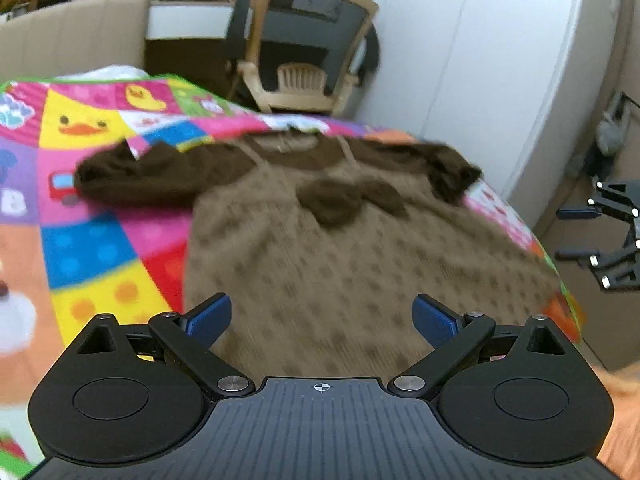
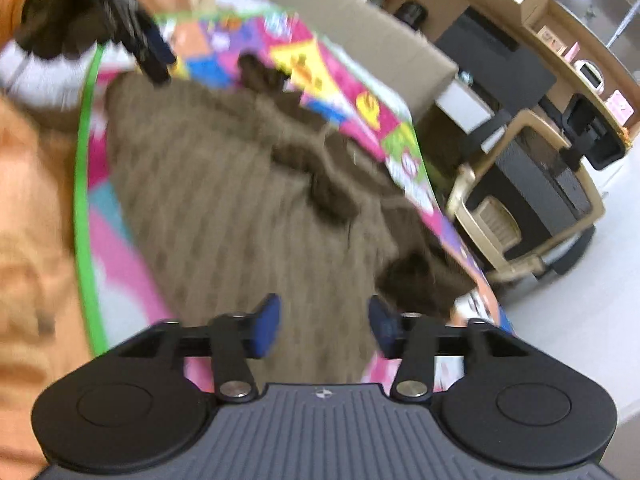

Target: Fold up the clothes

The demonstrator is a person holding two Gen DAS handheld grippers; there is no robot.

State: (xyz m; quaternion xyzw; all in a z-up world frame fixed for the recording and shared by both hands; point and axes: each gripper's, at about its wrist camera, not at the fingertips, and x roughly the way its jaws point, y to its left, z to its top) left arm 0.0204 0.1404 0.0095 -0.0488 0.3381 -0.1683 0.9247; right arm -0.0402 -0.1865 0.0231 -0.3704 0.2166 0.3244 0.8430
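Item: dress (image 1: 320,248), tan knit with darker dots, dark brown sleeves, collar and bow (image 1: 340,200). Location: spread face up on the patchwork mat (image 1: 92,240) covering the bench, neckline at the far edge, hem nearest the left camera. Both views blurred.

Condition: body flat and unfolded. Left sleeve (image 1: 132,180) stretches out over the mat; right sleeve (image 1: 452,172) is bunched near the mat's edge. No fold line visible anywhere on the garment.

Left claw (image 1: 322,316): wide apart, empty, above the hem. Right claw (image 2: 324,324): narrower gap, empty, over the dress's side, close to the bunched right sleeve; contact with cloth cannot be told.

Progress, as judged: garment laid out, folding not begun. Left to do: sleeves turned in over the body, then the body folded.

Surroundings: office chair (image 1: 304,48) beyond the bench; orange sleeve (image 2: 28,200) of the person at the left of the right view.
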